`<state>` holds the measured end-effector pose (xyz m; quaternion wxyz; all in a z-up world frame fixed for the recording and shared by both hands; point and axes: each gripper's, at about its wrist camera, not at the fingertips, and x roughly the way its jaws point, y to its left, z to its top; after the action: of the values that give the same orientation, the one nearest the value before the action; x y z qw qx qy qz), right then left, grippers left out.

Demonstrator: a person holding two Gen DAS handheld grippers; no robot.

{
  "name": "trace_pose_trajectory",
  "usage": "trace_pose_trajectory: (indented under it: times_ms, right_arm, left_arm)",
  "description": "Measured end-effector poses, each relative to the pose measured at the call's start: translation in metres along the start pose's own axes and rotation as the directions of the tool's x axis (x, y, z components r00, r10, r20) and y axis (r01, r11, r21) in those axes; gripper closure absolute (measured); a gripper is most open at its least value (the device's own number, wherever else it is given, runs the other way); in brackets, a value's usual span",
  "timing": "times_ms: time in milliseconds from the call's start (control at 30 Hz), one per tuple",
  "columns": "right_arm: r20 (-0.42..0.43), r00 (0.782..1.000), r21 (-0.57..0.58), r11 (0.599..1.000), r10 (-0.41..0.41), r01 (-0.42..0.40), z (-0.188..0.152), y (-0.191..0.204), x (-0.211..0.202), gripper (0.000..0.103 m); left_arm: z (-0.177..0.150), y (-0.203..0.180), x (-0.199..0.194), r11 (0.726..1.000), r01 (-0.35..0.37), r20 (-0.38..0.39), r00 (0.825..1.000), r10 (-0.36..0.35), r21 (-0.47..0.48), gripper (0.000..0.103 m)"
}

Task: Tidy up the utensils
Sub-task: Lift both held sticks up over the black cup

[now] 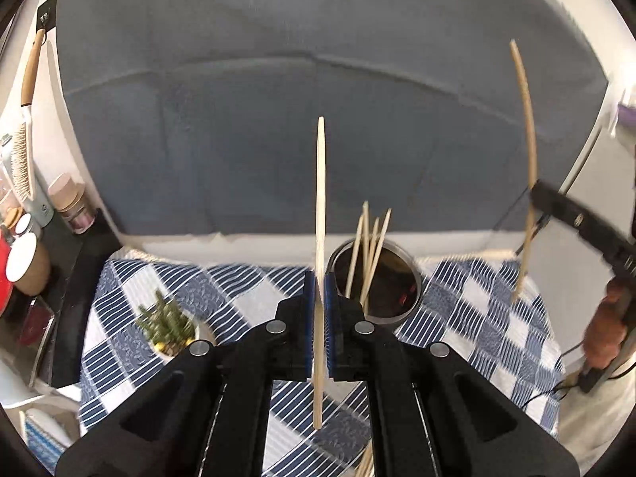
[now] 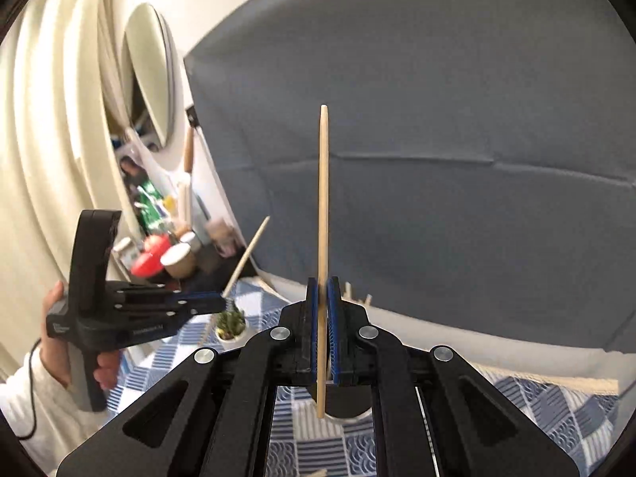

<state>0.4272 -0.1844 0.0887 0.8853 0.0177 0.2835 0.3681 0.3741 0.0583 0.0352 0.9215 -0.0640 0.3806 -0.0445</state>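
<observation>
Pinching one chopstick (image 1: 320,198) each, both tongs (image 1: 319,290) risk missing the metal cup (image 1: 401,310) because thin sticks may pivot.

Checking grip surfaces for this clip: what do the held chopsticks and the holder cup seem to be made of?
Chopstick in left gripper: pale, matte, likely bamboo or wood. Chopstick in right gripper: same light tan look. Holder cup: probably metal, judging by its thin shiny grey rim and dark reflective inside.

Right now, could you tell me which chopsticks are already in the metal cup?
The leaning bunch of chopsticks in the metal cup; the other two are each clamped upright in a gripper.
</observation>
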Motion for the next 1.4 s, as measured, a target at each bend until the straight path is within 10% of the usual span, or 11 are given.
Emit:
trace_pose_trajectory:
  times_ms: [333,867,1400]
  right_arm:
    - [0.052,0.998,0.052,0.998,0.04,-0.043,0.011,-0.017,0.026,0.098]
    - [0.117,0.993,0.126,0.992,-0.002,-0.013,-0.001,-0.033,0.059,0.098]
    - [-0.007,0.998,0.118,0.991,-0.065,0.065,-0.062,-0.019,0.12,0.098]
  left_arm:
    - [0.031,-0.013,-0.001,0.981,0.192,0.176,0.966,-0.192,0.017,0.098]
    - [0.04,-0.026,0.064,0.951,0.303,0.195,0.93,-0.31,0.068,0.098]
    - [-0.018,-0.006,0.101,0.924,0.365,0.228,0.896,-0.382,0.115,0.098]
